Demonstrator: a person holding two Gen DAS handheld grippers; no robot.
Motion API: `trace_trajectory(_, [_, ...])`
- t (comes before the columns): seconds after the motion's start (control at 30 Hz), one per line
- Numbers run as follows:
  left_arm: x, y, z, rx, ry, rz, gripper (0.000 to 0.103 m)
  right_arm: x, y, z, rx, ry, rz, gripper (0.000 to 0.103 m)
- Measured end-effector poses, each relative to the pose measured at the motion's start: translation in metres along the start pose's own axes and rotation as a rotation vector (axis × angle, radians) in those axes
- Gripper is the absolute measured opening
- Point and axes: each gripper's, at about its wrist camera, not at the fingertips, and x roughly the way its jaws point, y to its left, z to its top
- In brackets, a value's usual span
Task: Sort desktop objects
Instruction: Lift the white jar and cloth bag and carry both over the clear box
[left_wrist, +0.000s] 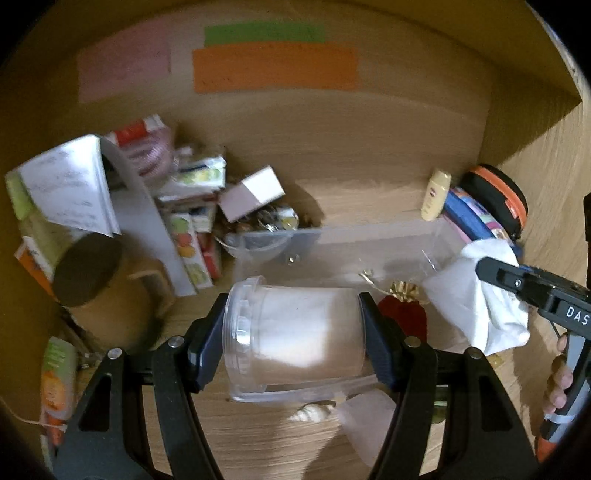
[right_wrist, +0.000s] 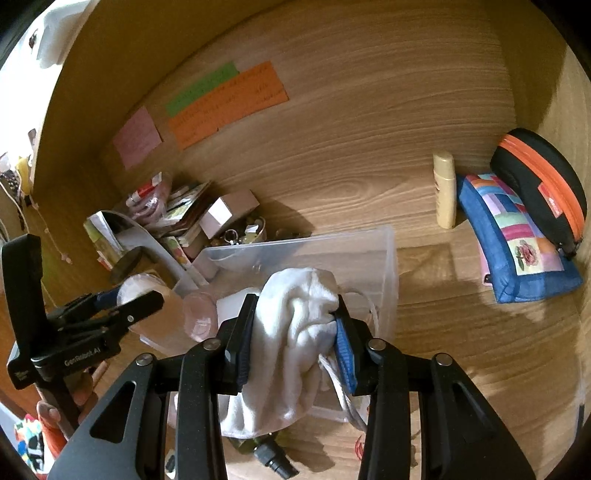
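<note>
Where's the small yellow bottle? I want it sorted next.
The yellow bottle stands upright against the back wall, right of centre in both views, just left of the patchwork pouch.

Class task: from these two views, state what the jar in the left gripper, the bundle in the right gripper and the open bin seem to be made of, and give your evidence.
Jar: probably clear plastic, glossy; you see through its ribbed rim.
Bundle: soft white cloth, likely fleece or terry; it folds and sags.
Bin: translucent plastic, slightly frosted; the wood grain shows through its walls.
</note>
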Motion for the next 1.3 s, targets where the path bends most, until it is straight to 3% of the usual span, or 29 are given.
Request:
trace_trajectory(0.5, [0.034,-0.019,-0.011,0.041,0.071,-0.013,0.066,0.024,0.012,0.001,-0.067,0.015,-0.062,0.035])
trace_trajectory(1.03, [0.043,-0.018,-0.014,0.040,0.121,-0.012,0.066,0.051,0.036,0.000,-0.185,0.065,-0.170,0.035])
trace_trajectory(1.13, [0.043,-0.017,-0.015,0.036,0.128,-0.016,0.066,0.050,0.038,-0.001,-0.195,0.087,-0.184,0.037])
trace_trajectory(1.3, [0.042,-0.017,-0.016,0.036,0.133,-0.010,0.067,0.044,0.034,-0.005,-0.175,0.124,-0.181,0.053])
